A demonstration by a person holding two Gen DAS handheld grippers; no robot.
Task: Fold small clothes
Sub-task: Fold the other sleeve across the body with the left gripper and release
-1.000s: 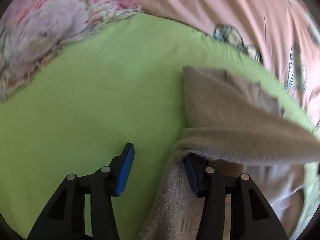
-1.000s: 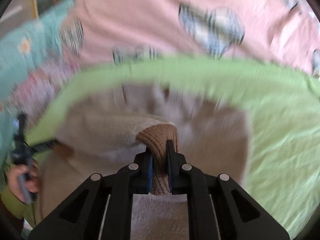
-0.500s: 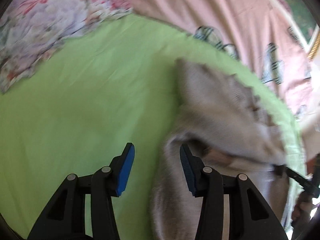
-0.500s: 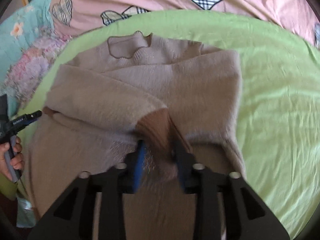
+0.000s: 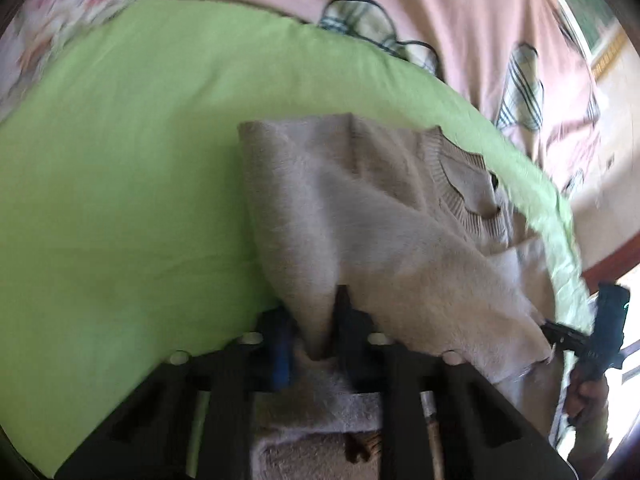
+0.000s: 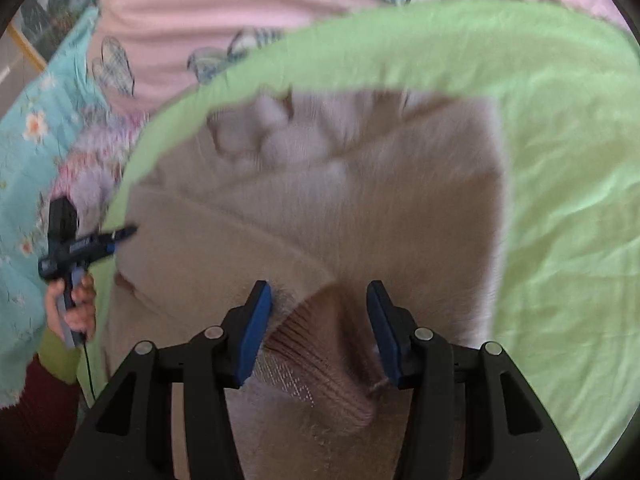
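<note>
We see a beige fuzzy sweater (image 5: 384, 216) lying on a lime-green sheet (image 5: 120, 160), with its ribbed neckline (image 5: 460, 184) toward the far side of the sheet and 1 sleeve folded across the body. In the left wrist view, the left gripper (image 5: 316, 336) has just been closing, and its jaws now pinch a raised fold of the sweater's left edge, the fabric bunched into a narrow peak between the 2 pads. In the right wrist view, the right gripper (image 6: 318, 328) stands with its jaws spread apart, its 2 blue pads (image 6: 256, 332) on either side of the darker ribbed cuff (image 6: 320, 360) of the folded sleeve; the cuff lies between them on the sweater's body, and the pads do not press on it. Both views are somewhat blurred. Beyond the green sheet, we see a pink bedcover (image 5: 440, 8) printed with plaid hearts, and a teal floral quilt (image 6: 36, 128) off to the left in the right wrist view. At the left edge of that same view, a hand (image 6: 74, 304) holds the handle of the left gripper, with a yellow-green cuff over a dark red sleeve (image 6: 36, 412) beneath it. In the left wrist view, the other hand (image 5: 588, 396) shows at the far right, holding the right gripper's handle by the edge of the sweater.
</note>
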